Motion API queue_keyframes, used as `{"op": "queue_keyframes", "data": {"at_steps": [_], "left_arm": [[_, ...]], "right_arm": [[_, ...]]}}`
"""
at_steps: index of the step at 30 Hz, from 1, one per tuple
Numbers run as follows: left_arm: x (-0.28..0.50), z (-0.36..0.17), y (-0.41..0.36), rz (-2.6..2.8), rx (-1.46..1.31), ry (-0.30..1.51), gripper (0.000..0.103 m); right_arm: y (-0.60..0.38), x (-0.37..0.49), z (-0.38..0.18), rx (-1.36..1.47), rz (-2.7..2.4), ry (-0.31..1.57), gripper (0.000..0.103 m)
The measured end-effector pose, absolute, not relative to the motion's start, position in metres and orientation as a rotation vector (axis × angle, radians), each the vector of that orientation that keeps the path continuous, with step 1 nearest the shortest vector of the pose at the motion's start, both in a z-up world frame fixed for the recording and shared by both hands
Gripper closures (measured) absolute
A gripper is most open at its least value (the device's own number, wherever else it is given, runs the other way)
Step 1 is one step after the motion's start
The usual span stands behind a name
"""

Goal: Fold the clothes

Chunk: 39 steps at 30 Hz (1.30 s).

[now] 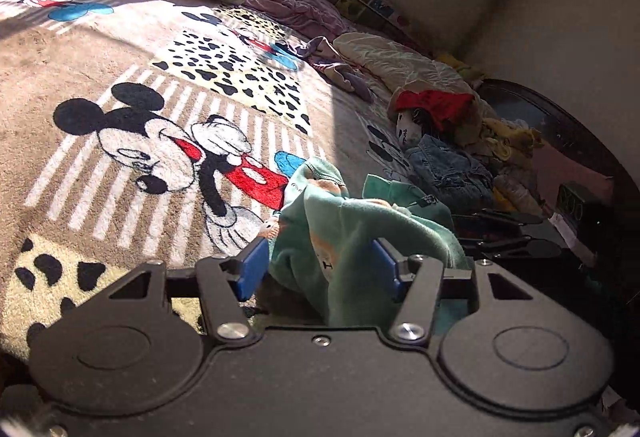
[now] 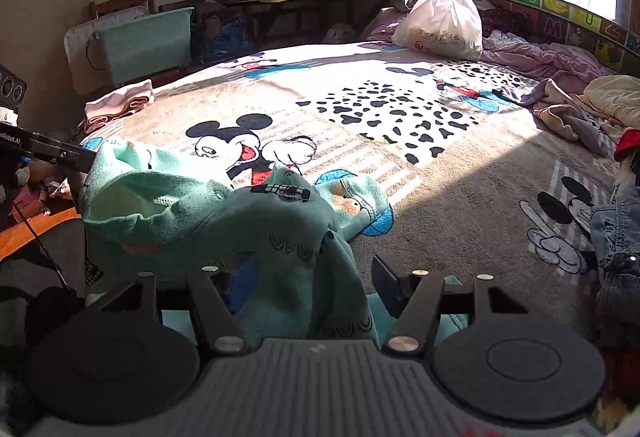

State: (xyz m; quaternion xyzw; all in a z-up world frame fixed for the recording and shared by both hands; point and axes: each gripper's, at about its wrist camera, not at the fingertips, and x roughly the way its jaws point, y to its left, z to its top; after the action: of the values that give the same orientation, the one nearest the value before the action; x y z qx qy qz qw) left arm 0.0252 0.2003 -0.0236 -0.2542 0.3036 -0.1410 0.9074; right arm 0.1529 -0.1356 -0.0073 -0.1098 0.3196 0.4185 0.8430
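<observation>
A teal-green child's garment (image 1: 344,221) with cartoon prints lies bunched up on the Mickey Mouse blanket (image 1: 120,49) at the near edge of the bed. My left gripper (image 1: 320,257) is open, and a fold of the garment hangs between its blue pads (image 1: 252,269) without being pinched. In the right wrist view the same garment (image 2: 224,213) drapes over the left finger of my right gripper (image 2: 312,269). That gripper is open too, with a gap between the cloth and its right finger (image 2: 384,277). The left gripper's black finger (image 2: 60,153) touches the garment's left end.
A pile of unfolded clothes with denim (image 1: 452,169) and a red piece (image 1: 436,103) lies at the right. A white plastic bag (image 2: 440,21) and purple bedding (image 2: 548,57) sit at the far side. Folded pink clothes (image 2: 120,105) rest by a green bin (image 2: 148,41).
</observation>
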Motion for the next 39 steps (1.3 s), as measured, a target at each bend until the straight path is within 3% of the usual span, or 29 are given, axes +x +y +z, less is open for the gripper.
{"op": "queue_keyframes", "data": {"at_steps": [3,7,10,21,24,28,32,39], "left_arm": [[0.03,-0.018,0.205,-0.321,-0.585,0.602,0.048],[0.028,0.003,0.194,-0.414,-0.438,0.557,0.048],[0.026,0.022,0.181,-0.496,-0.279,0.52,0.048],[0.022,0.03,0.129,-0.684,0.279,0.518,0.047],[0.032,0.021,0.122,-0.618,0.307,0.524,0.069],[0.035,0.011,0.109,-0.608,0.394,0.514,0.07],[0.036,0.019,0.113,-0.566,0.43,0.464,0.068],[0.046,0.034,0.108,-0.585,0.52,0.421,0.046]], "right_arm": [[-0.131,0.164,-0.015,-0.197,0.904,0.74,0.044],[-0.134,0.16,-0.015,-0.165,0.932,0.747,0.074],[-0.142,0.148,-0.004,-0.168,0.934,0.701,0.082],[-0.185,0.111,0.057,-0.15,0.881,0.549,0.082],[-0.189,0.106,0.062,-0.153,0.871,0.537,0.082],[-0.189,0.102,0.066,-0.167,0.87,0.525,0.082],[-0.189,0.101,0.074,-0.191,0.864,0.499,0.082],[-0.197,0.102,0.092,-0.238,0.83,0.464,0.082]]}}
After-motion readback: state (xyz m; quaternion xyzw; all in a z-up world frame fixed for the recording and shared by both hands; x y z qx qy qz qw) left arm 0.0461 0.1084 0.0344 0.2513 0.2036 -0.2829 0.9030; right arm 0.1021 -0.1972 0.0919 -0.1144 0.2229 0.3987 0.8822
